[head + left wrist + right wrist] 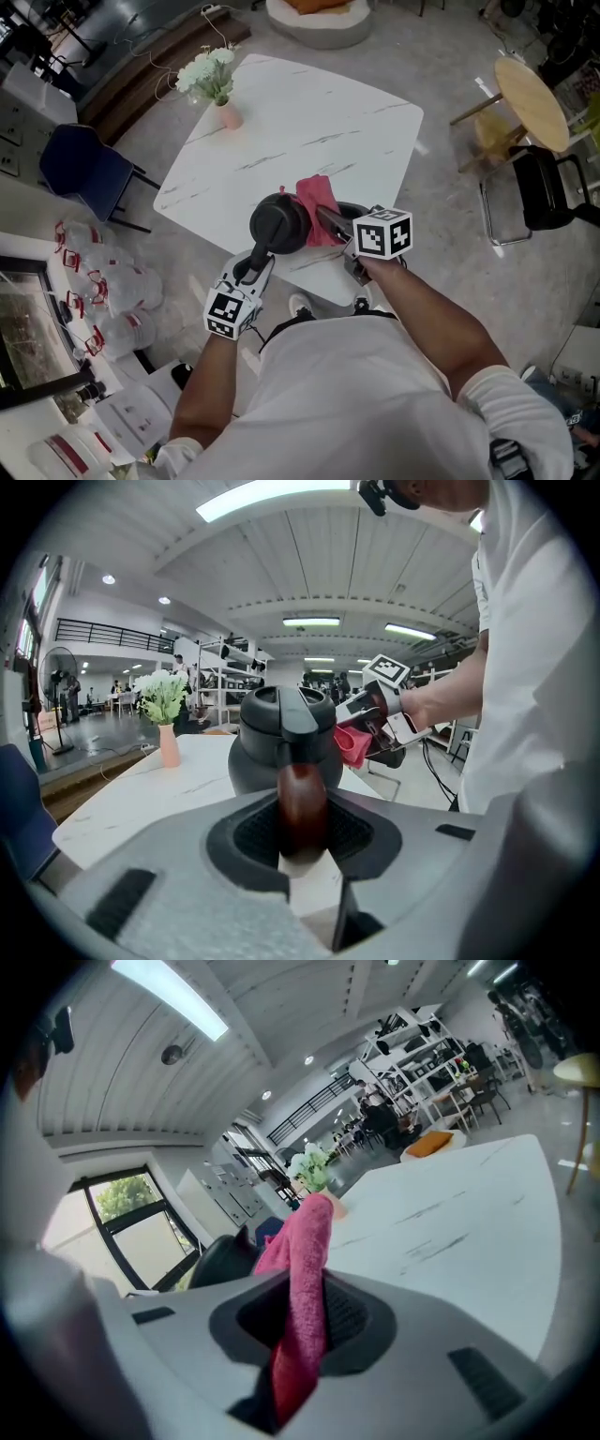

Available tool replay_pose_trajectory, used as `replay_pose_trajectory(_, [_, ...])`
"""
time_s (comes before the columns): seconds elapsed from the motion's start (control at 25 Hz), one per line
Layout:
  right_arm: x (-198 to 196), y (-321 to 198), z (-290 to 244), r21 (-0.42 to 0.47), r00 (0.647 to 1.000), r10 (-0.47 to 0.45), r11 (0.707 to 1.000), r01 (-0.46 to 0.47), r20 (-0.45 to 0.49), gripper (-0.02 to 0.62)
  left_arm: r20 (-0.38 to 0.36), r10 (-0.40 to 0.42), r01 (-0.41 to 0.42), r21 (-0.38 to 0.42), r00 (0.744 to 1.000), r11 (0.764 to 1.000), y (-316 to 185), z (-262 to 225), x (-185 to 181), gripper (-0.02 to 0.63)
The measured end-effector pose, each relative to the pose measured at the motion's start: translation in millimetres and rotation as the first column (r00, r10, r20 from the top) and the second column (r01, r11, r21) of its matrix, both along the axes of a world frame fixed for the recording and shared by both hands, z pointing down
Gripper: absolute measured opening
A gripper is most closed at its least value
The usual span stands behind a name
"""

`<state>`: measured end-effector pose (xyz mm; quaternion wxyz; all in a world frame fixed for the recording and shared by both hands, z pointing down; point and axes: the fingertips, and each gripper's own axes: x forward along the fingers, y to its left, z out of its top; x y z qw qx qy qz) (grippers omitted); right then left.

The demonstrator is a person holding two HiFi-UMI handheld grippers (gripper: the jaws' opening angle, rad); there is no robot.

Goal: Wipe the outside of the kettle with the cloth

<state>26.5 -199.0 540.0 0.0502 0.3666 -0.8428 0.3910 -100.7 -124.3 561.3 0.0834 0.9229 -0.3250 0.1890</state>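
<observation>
A black kettle (278, 223) stands near the front edge of the white marble table (309, 131). My left gripper (257, 263) is shut on its dark brown handle (302, 803), which sits between the jaws in the left gripper view. My right gripper (330, 223) is shut on a pink cloth (317, 200) and holds it against the kettle's right side. In the right gripper view the cloth (305, 1279) stands up between the jaws, with the kettle (220, 1258) dark at the left. The left gripper view shows the kettle body (272, 747) and the cloth (353, 745) beside it.
A pink vase of white flowers (214, 82) stands at the table's far left corner. A blue chair (84, 169) is left of the table. A round wooden table (531, 101) and a black chair (539, 187) stand to the right.
</observation>
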Motion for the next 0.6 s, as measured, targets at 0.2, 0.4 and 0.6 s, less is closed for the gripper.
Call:
replay_pose_trajectory(0.2, [10,-3,30,-0.046,0.997,0.021,0.999,-0.024,-0.075,0.061,0.028,0.030,-0.031,0.010,0.999,0.999,2,1,4,0.096])
replay_pose_trajectory(0.4, [14,-8,57,-0.092,0.992,0.062,0.993,-0.072,-0.111,0.061,0.023,0.028,-0.028,0.002,0.999,1.000,-2,0,3,0.097])
replay_pose_trajectory(0.6, [16,-16,81,-0.126,0.987,0.086,0.987,-0.103,-0.138,0.061,0.023,0.034,-0.034,0.007,0.999,0.999,-3,-2,2,0.097])
